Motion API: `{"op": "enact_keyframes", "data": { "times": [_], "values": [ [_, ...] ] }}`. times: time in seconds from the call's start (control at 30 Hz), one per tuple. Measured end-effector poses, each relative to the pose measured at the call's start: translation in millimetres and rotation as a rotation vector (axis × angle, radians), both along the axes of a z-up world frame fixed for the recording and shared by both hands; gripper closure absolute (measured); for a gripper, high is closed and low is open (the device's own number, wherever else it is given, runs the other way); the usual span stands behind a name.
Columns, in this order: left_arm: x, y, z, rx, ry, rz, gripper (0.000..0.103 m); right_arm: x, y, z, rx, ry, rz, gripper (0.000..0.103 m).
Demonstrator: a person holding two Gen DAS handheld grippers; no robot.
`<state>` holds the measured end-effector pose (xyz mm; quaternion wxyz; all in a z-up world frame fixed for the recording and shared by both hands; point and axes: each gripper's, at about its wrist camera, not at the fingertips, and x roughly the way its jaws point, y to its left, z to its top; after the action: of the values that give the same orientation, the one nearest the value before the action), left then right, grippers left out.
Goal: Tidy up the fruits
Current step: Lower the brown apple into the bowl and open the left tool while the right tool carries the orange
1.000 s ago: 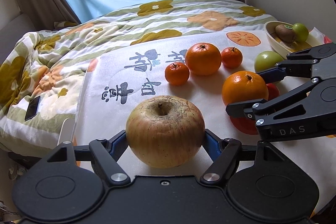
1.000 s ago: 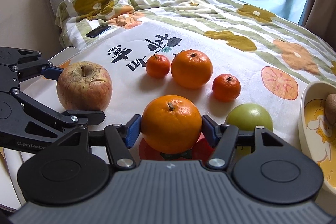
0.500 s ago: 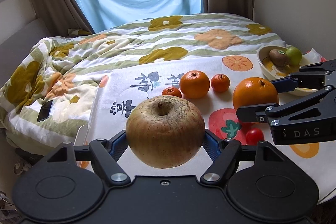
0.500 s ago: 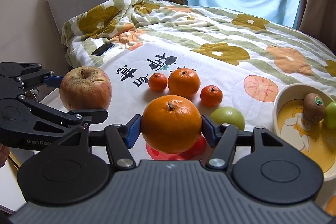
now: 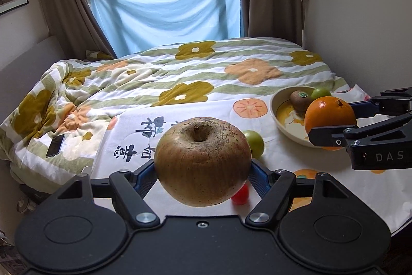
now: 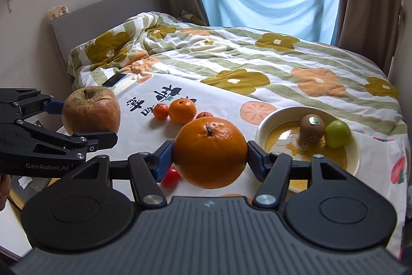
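My left gripper (image 5: 203, 172) is shut on a big russet apple (image 5: 203, 161) and holds it in the air; it also shows in the right wrist view (image 6: 91, 112). My right gripper (image 6: 209, 155) is shut on a large orange (image 6: 209, 151), also lifted; in the left wrist view the orange (image 5: 329, 115) hangs in front of the cream bowl (image 5: 280, 118). The bowl (image 6: 267, 125) holds a kiwi (image 6: 311, 127) and a small green fruit (image 6: 337, 133). On the white cloth lie a medium orange (image 6: 182, 110), two small tangerines (image 6: 161, 111), a green apple (image 5: 255, 143) and a small red tomato (image 6: 170, 177).
The fruit lies on a white printed cloth (image 6: 221, 105) spread on a flowered quilt (image 6: 257, 61). A phone (image 5: 55, 145) lies on the quilt at the left. A wall stands close on the right, a curtained window behind the bed.
Both grippers have risen higher with their fruit, so the bed and window now show. The orange has moved towards the bowl.
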<state>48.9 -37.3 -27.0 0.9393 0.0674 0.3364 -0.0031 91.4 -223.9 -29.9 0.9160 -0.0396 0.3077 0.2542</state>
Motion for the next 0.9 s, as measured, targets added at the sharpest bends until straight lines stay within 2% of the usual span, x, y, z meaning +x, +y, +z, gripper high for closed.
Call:
{"op": "enact_keyframes", "data": {
  "times": [0.2, 0.43, 0.7, 0.9],
  "values": [
    [5.9, -42.9, 10.0, -0.018, -0.024, -0.045, 0.024, -4.4, -56.3, 10.8, -0.016, -0.019, -0.068, 0.027],
    [37.6, -84.5, 6.7, -0.031, -0.019, -0.143, 0.024, 7.9, -105.8, 10.9, -0.032, -0.02, -0.174, 0.027],
    [88.7, -118.7, -10.4, -0.015, -0.002, -0.254, 0.024, 44.1, -135.3, -4.9, -0.015, 0.011, -0.311, 0.027],
    [130.2, -134.2, -30.6, 0.004, 0.024, -0.3, 0.024, 76.0, -141.2, -18.9, -0.009, 0.029, -0.36, 0.027]
  ]
}}
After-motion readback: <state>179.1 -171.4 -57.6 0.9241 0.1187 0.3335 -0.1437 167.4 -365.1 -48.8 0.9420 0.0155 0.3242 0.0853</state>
